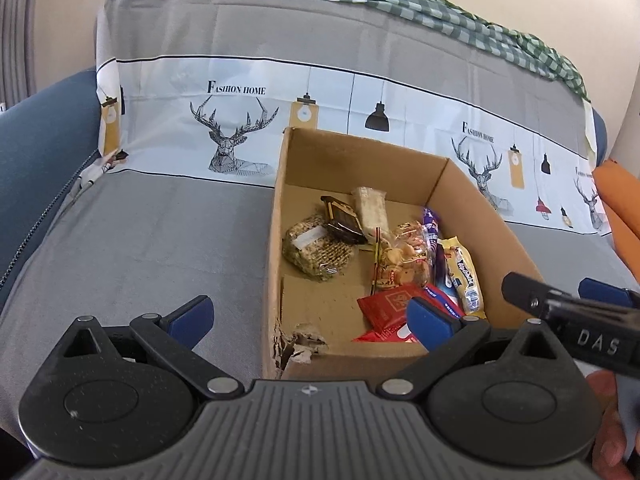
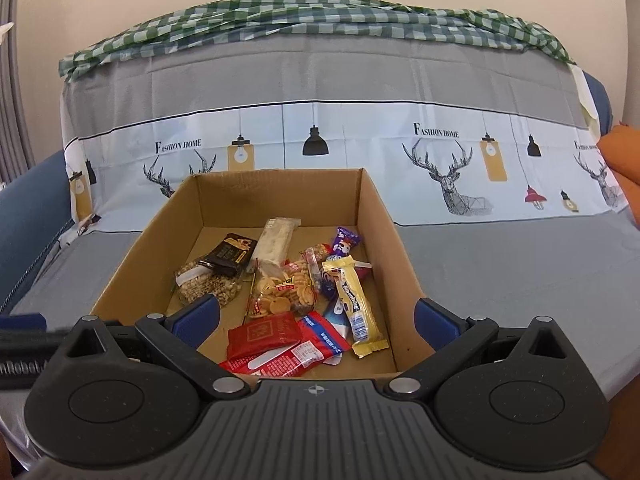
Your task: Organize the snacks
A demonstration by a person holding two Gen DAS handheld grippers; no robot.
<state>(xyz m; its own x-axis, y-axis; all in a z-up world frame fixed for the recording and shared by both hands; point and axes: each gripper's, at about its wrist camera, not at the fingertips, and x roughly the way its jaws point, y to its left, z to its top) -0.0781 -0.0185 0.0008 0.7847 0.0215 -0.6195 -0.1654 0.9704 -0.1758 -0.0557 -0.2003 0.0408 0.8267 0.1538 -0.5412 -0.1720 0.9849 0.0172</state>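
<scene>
Cardboard box [image 2: 384, 264]: open-topped, on a grey printed sofa cover [image 2: 500, 272]; near left corner torn [image 1: 296, 346].

Contents, all loose on the box floor:
- red packets [image 2: 276, 342], nearest the front wall
- yellow wafer bar [image 2: 354, 304], toward the right wall
- purple wrapper [image 2: 345, 242], behind the yellow bar
- clear bag of round biscuits [image 2: 282, 292], centre
- clear bag of nuts [image 2: 206, 284], toward the left wall
- dark packet [image 2: 232, 258], leaning on the nut bag
- pale long bar [image 2: 276, 240], toward the back wall

No snack seen outside the box.

Step in hand, judged: collection looks complete or nearly so; both tools idle at the front wall, nothing being carried. Next move, judged: either tidying the pile inside, calling for a descent over one packet with fingers set across its narrow side, or withdrawal.

Left gripper [image 1: 310, 322]: fingers spread wide, empty; right-hand finger pad over the box interior above the red packets, left-hand pad outside the left wall.

Right gripper [image 2: 316, 318]: fingers spread wide, empty, straddling the front of the box; contact with the walls not discernible.
</scene>
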